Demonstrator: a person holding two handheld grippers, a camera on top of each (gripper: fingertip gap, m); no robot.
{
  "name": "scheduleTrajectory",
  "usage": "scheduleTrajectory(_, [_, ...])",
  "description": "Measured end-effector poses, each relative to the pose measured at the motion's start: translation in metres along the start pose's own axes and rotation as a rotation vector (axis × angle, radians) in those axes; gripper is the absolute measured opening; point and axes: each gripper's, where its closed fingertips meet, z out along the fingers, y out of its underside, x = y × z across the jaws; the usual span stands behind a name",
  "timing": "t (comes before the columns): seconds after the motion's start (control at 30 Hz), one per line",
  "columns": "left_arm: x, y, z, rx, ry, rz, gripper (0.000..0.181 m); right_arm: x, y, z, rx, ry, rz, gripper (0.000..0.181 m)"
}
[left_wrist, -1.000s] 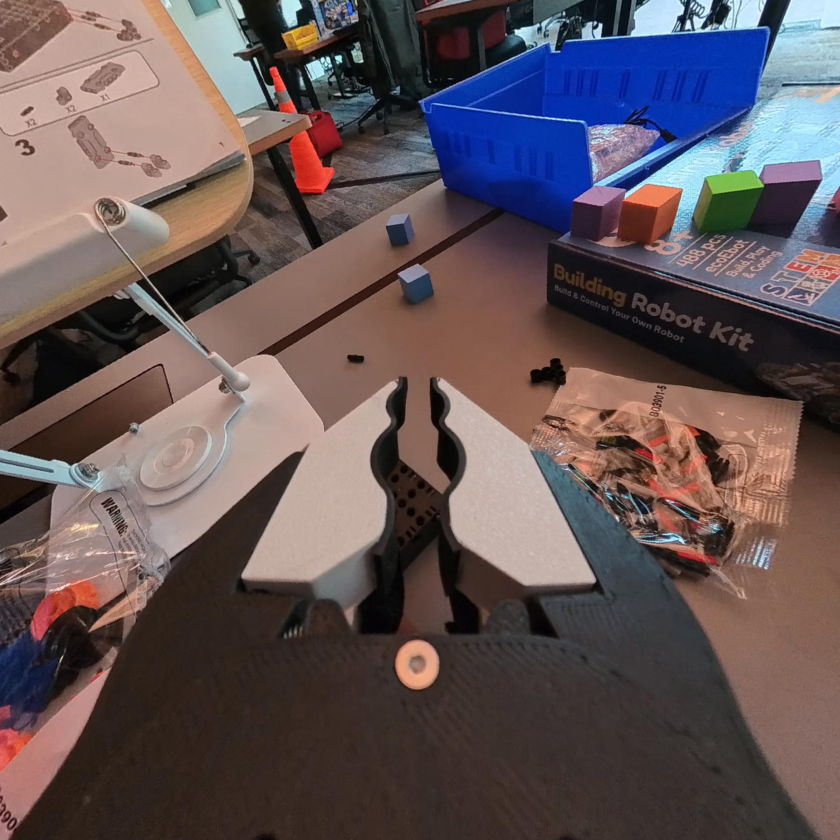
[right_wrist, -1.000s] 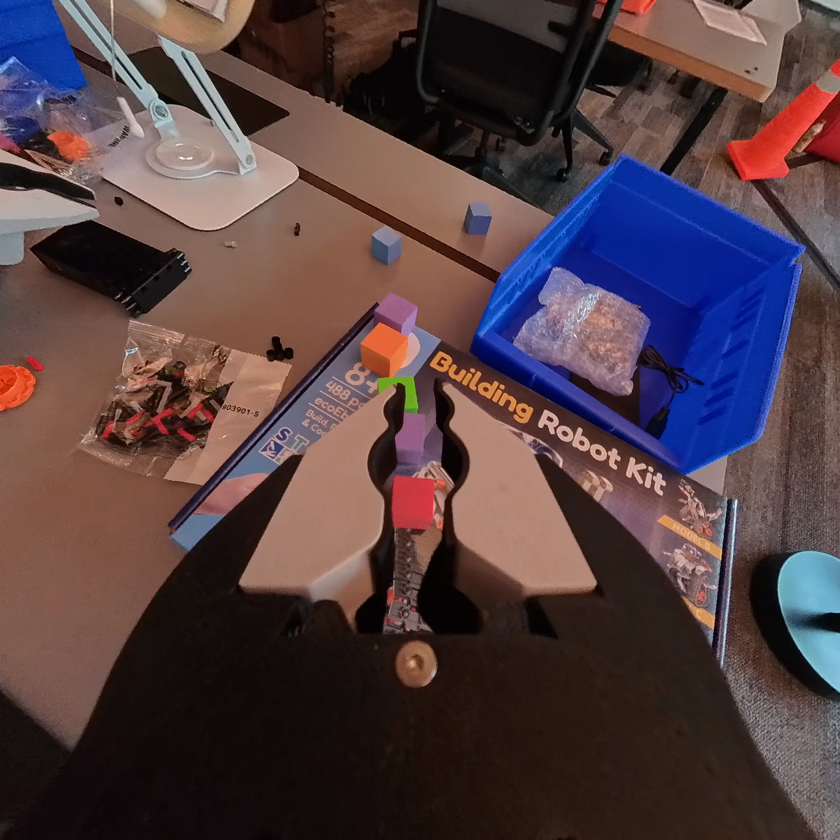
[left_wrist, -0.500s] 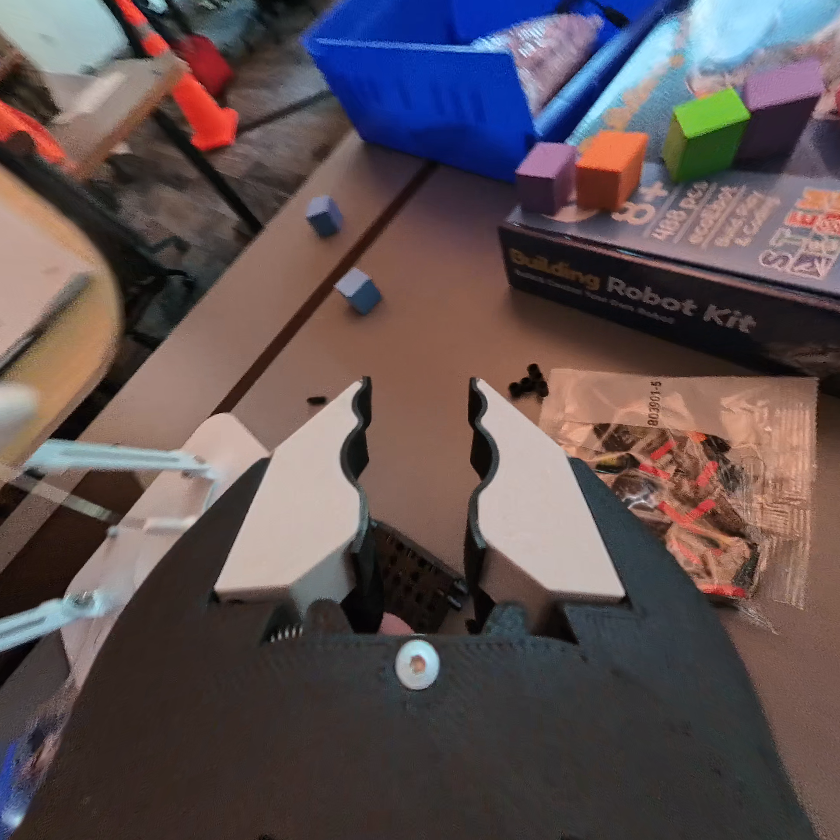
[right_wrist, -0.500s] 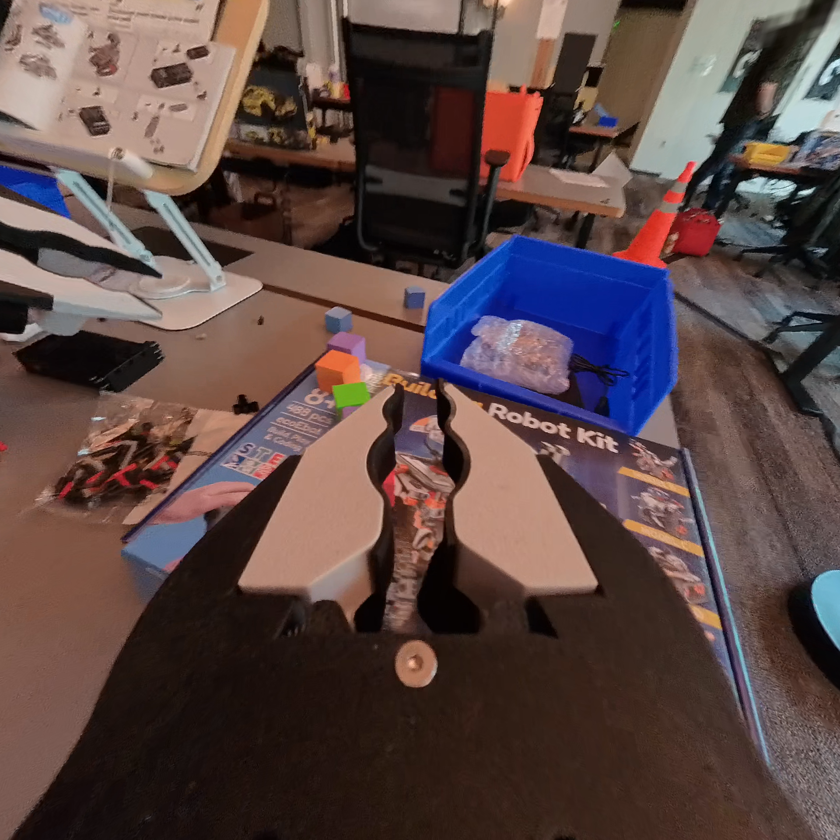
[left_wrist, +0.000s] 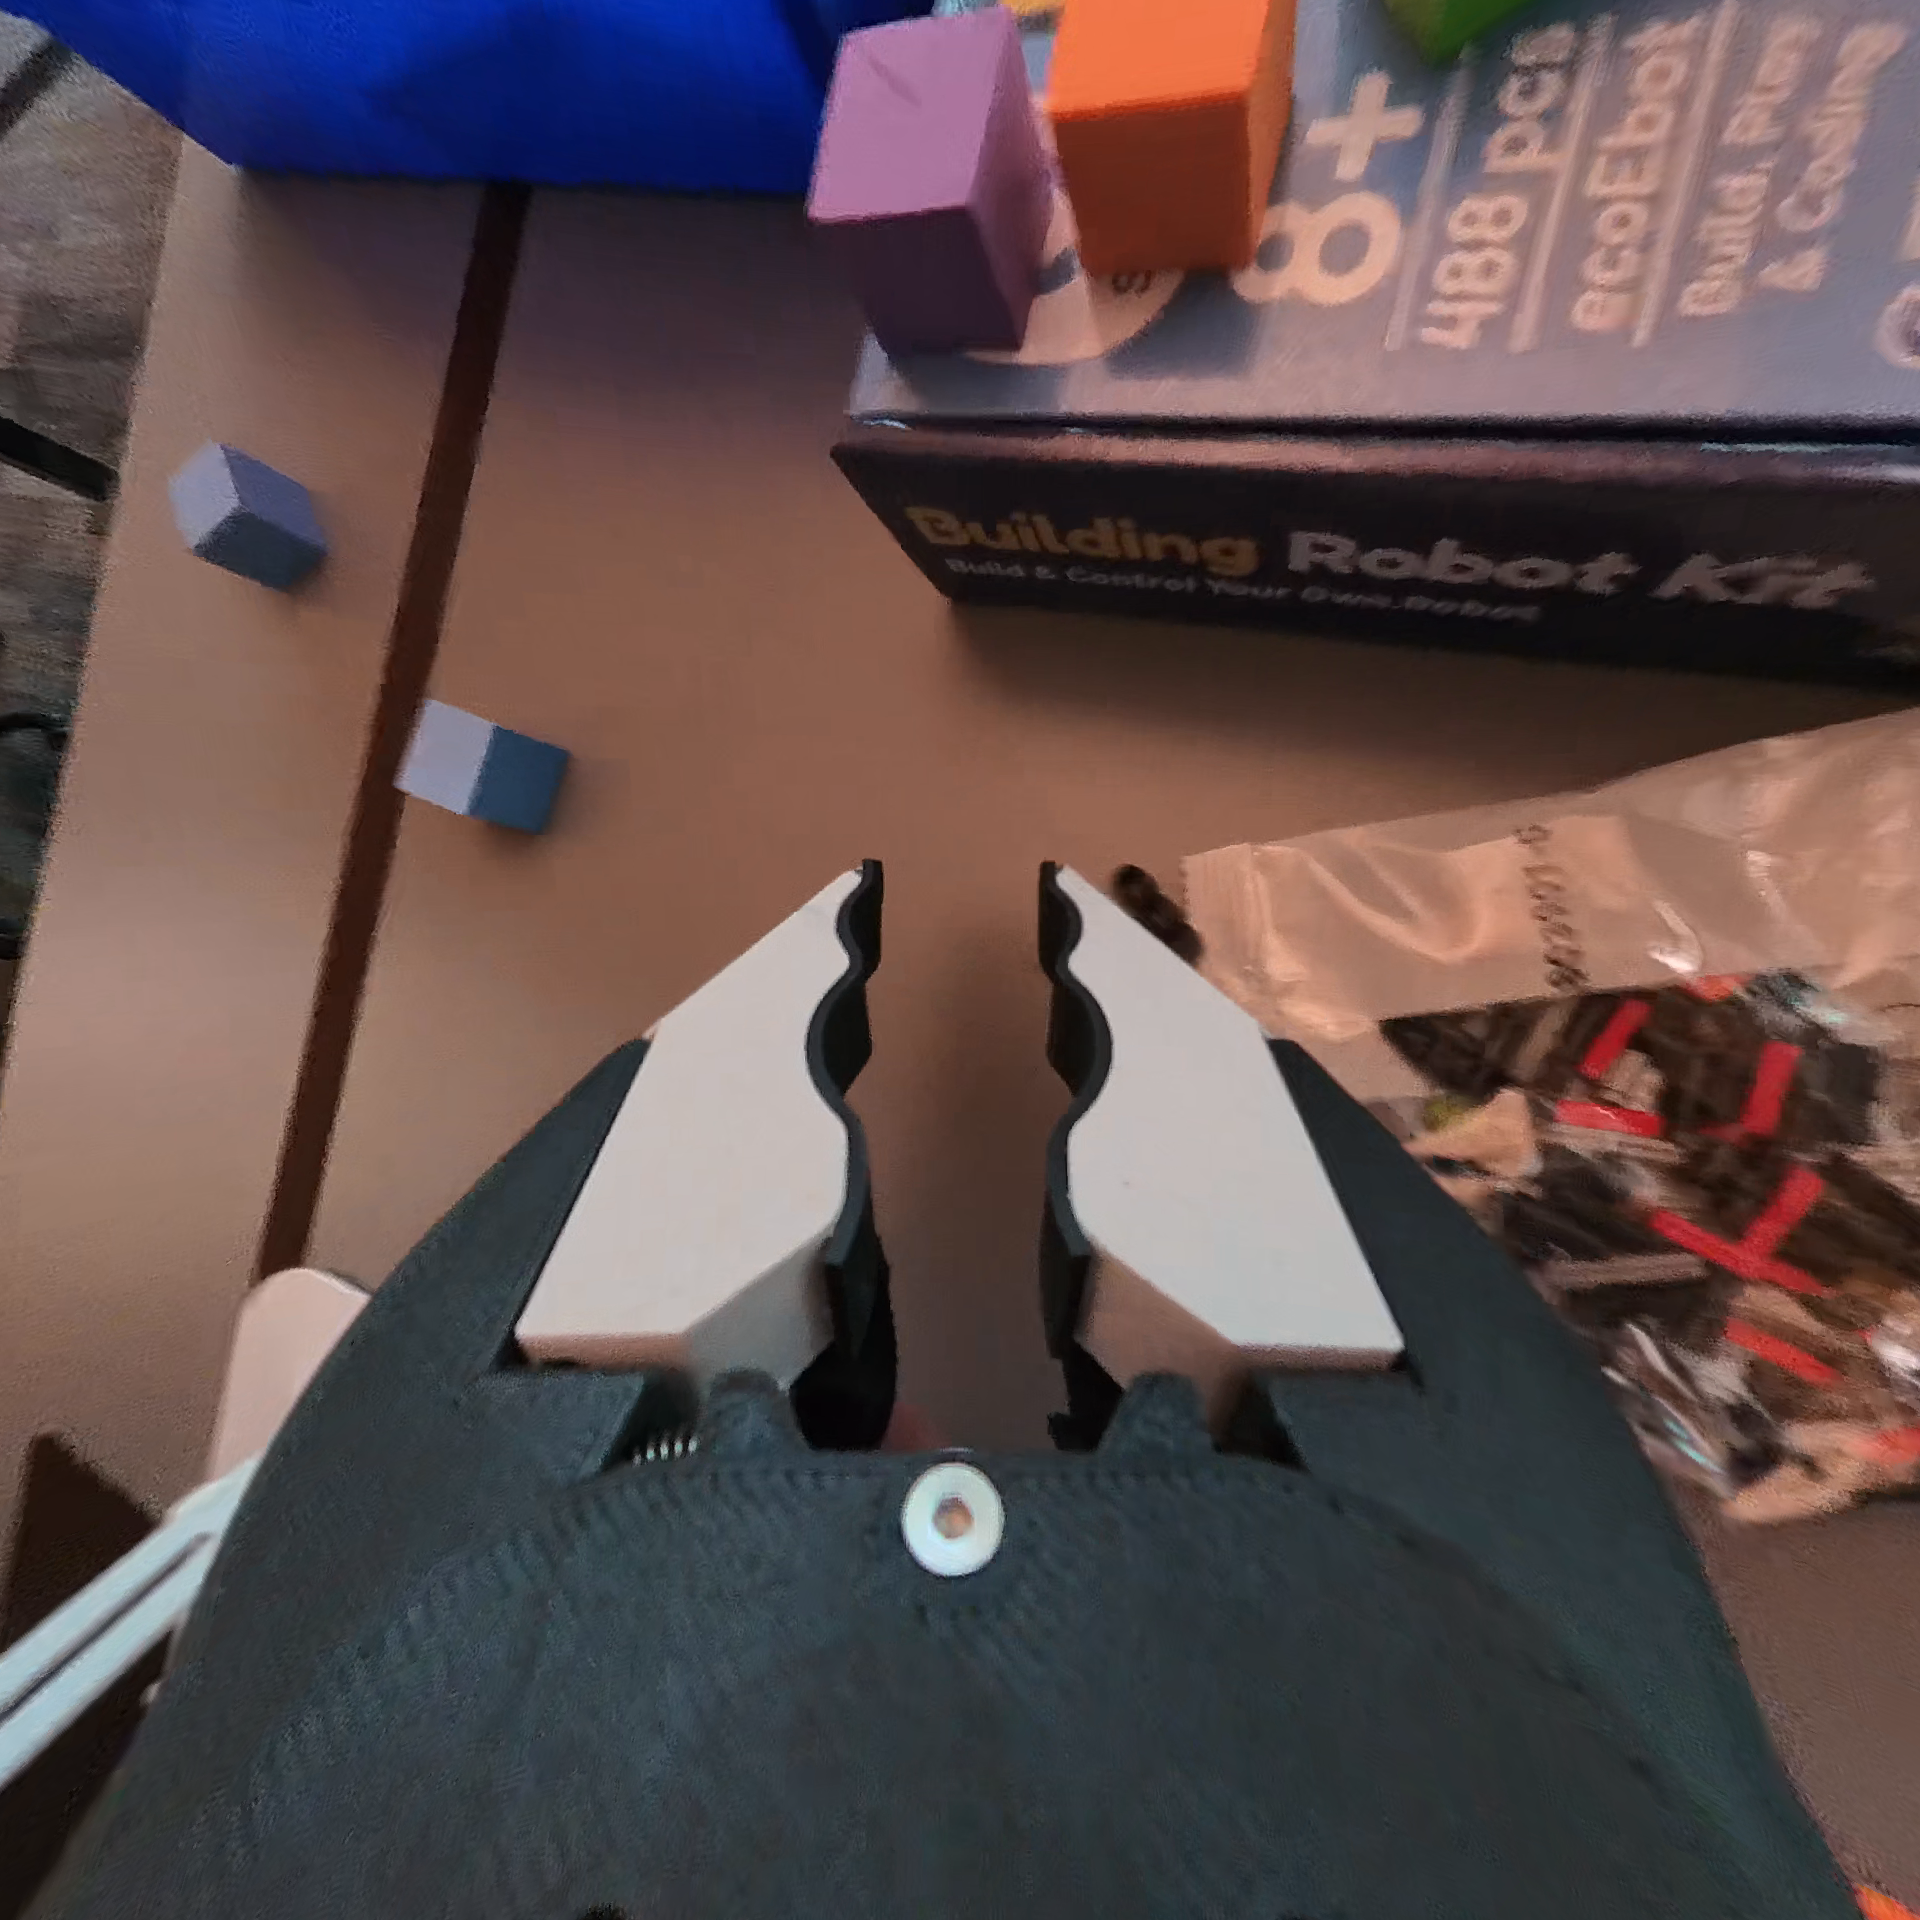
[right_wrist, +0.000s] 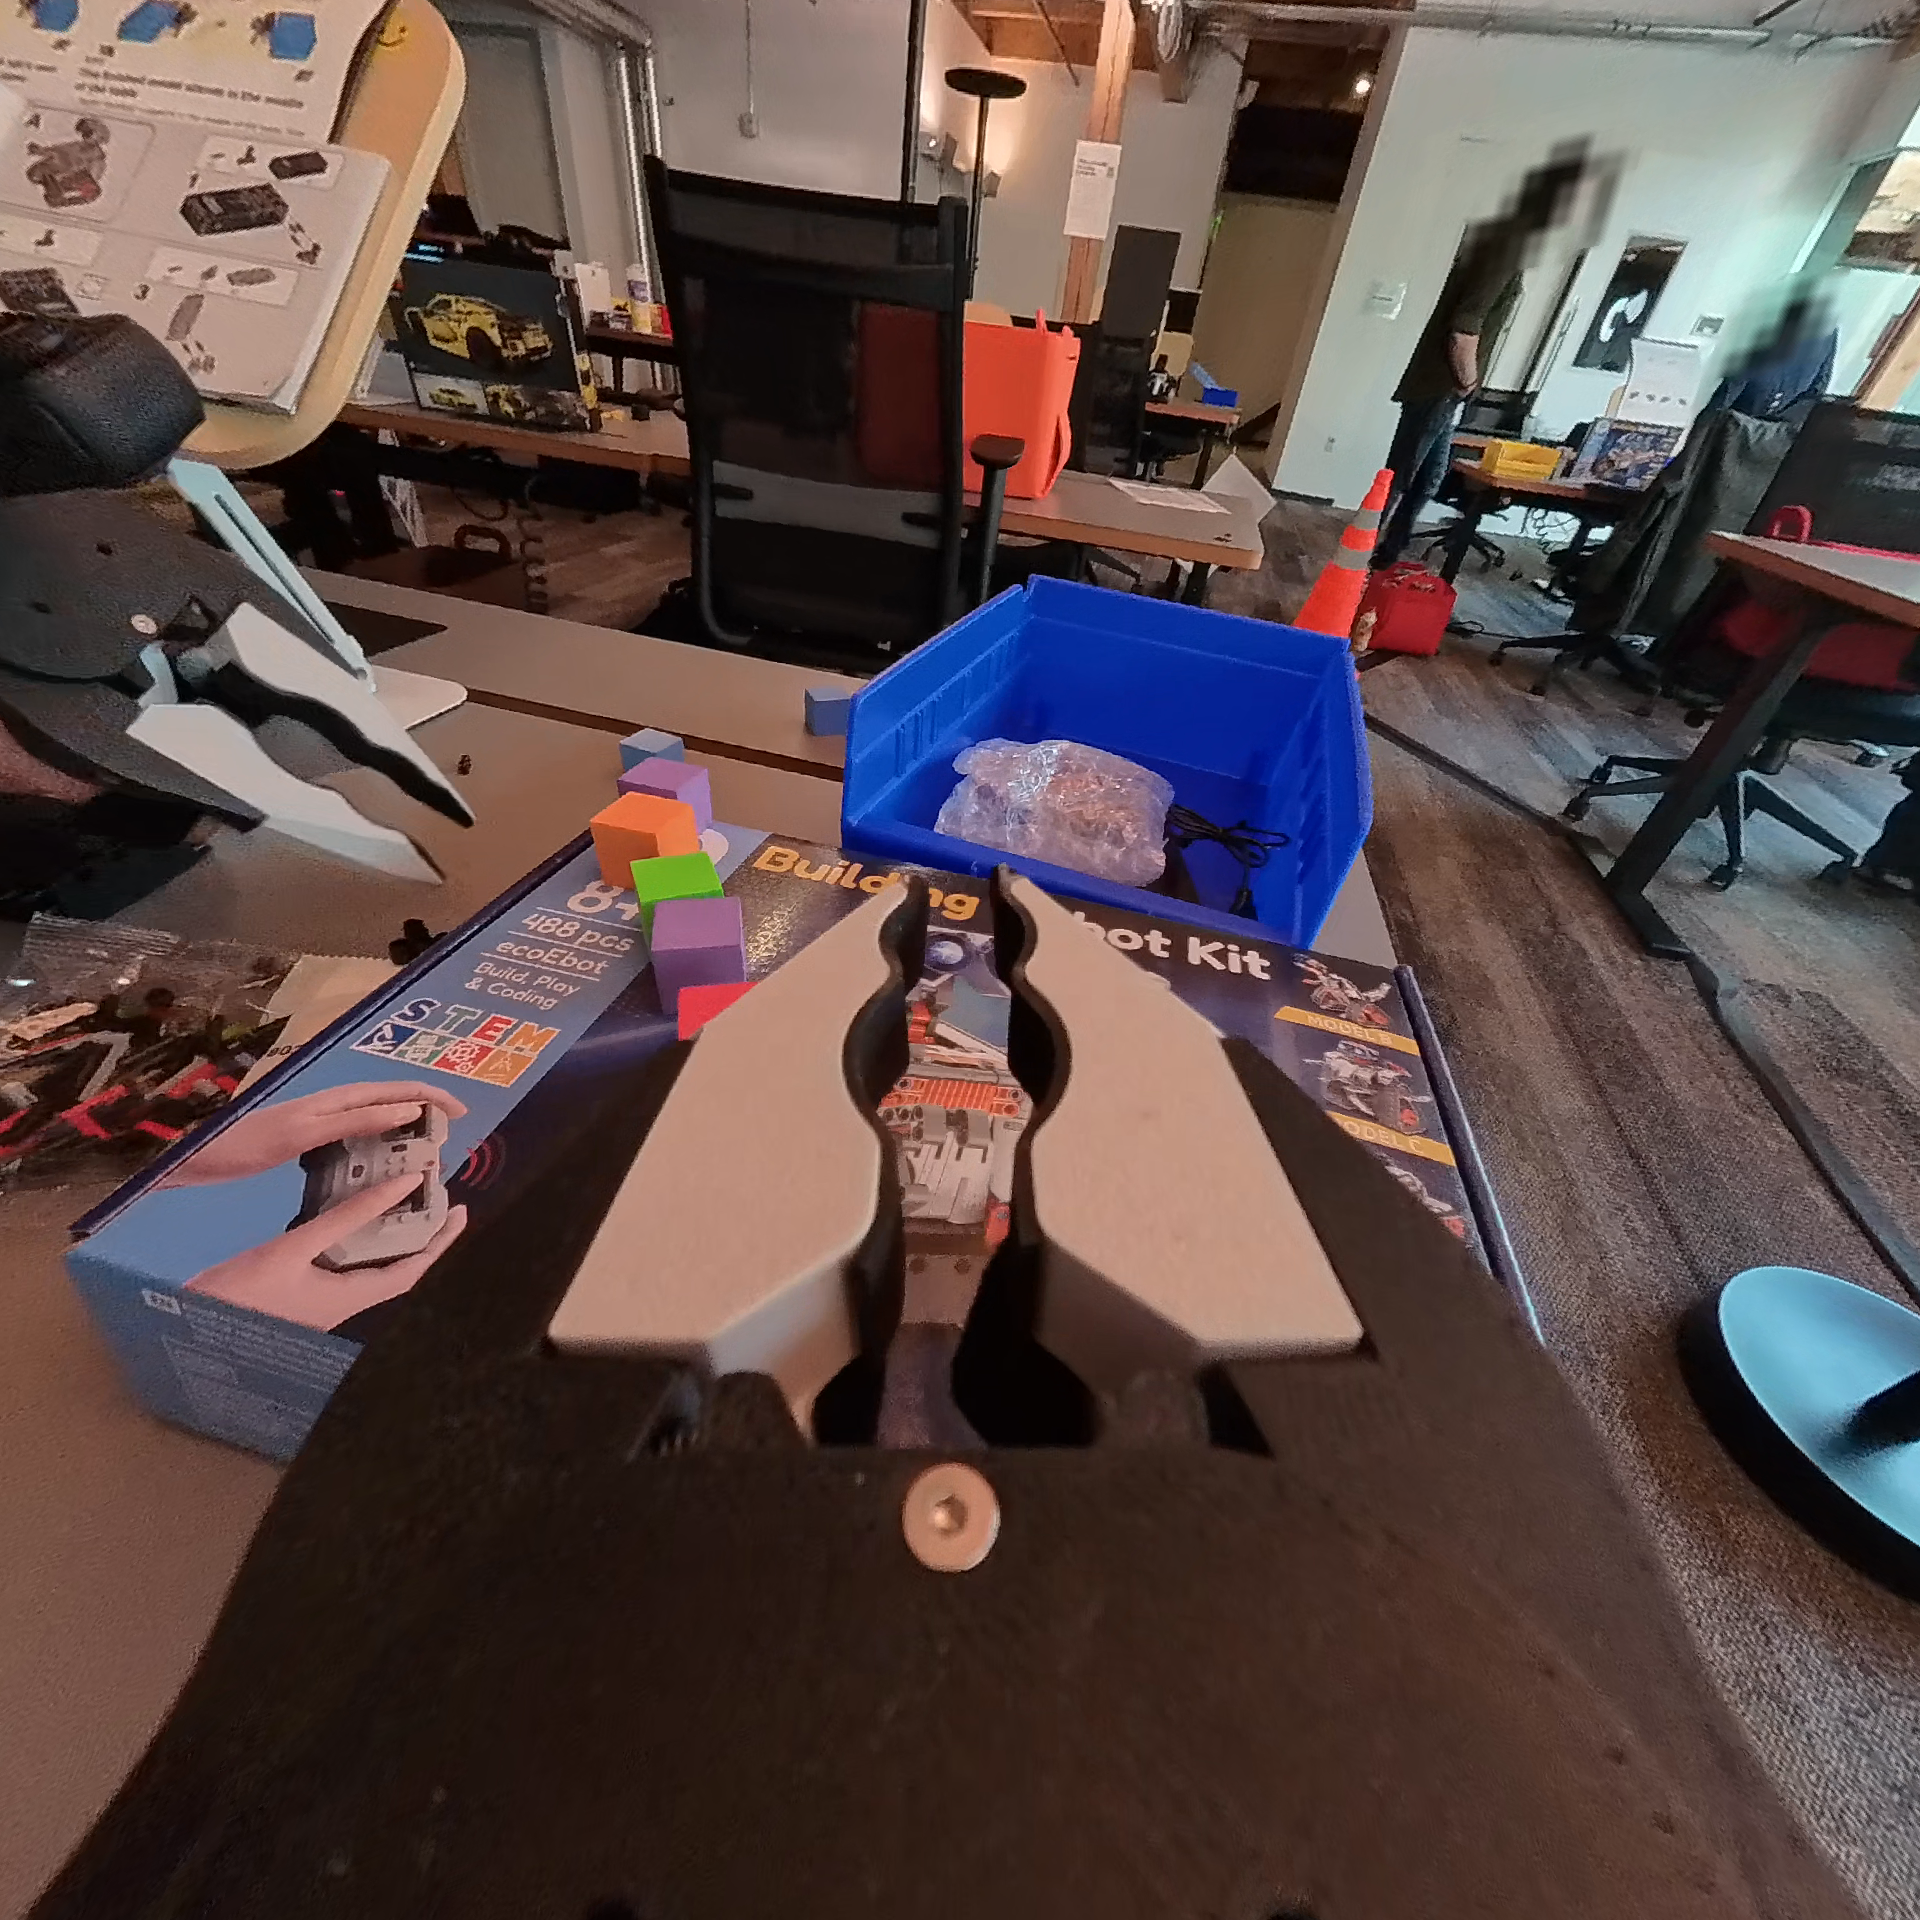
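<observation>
**Both claws empty above the brown table**

My left gripper (left_wrist: 960, 883) is released, its jaws apart with only bare brown table top (left_wrist: 675, 582) between them. There is open room ahead of it up to the near edge of the dark blue cardboard kit box (left_wrist: 1403, 520). Just right of the tips lies a clear plastic bag of black and red small parts (left_wrist: 1621, 1164), with a few loose black pins (left_wrist: 1148, 904) beside its corner. To the left, two small blue-grey cubes (left_wrist: 483, 769) sit on both sides of a dark seam in the table.

My right gripper (right_wrist: 961, 894) hangs over the kit box lid, jaws with a narrow gap and holding nothing. On the far left part of the lid stand a purple cube (right_wrist: 665, 784), an orange cube (right_wrist: 644, 831), a green cube (right_wrist: 675, 883), a second purple cube (right_wrist: 698, 940) and a red cube (right_wrist: 707, 1006), in a row. The box carries printed writing and pictures. Behind it is a blue plastic bin (right_wrist: 1101, 717) with a crumpled clear bag inside.

The room is an open office with a black chair (right_wrist: 821, 416), an orange cone (right_wrist: 1345, 566) and wooden floor.
</observation>
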Motion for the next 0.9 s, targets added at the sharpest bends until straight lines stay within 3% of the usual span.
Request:
scheduleTrajectory(0.1, [-0.042,-0.023,-0.001,0.088,-0.144,-0.096,0.028,0.001,0.001,0.000,0.000,0.016,-0.017,0.010])
scheduleTrajectory(0.2, [-0.093,-0.025,0.014,0.076,-0.291,-0.263,0.048,0.003,0.002,0.000,-0.005,0.030,-0.027,0.010])
scheduleTrajectory(0.37, [-0.130,-0.012,0.058,-0.035,-0.348,-0.304,0.052,-0.001,0.003,0.003,-0.004,0.021,-0.025,0.010])
scheduleTrajectory(0.5, [-0.166,-0.047,0.060,0.032,-0.432,-0.243,0.045,-0.010,0.002,0.006,-0.007,0.002,-0.048,0.009])
scheduleTrajectory(0.63, [-0.199,-0.069,0.089,0.012,-0.413,-0.239,0.049,-0.013,-0.001,0.005,0.008,-0.014,-0.039,0.009])
scheduleTrajectory(0.77, [-0.219,-0.060,0.130,-0.043,-0.365,-0.300,0.051,-0.016,-0.002,0.007,0.010,-0.020,-0.044,0.009])
scheduleTrajectory(0.9, [-0.225,-0.048,0.150,-0.081,-0.363,-0.289,0.030,-0.020,-0.003,0.008,0.014,-0.032,-0.050,0.009])
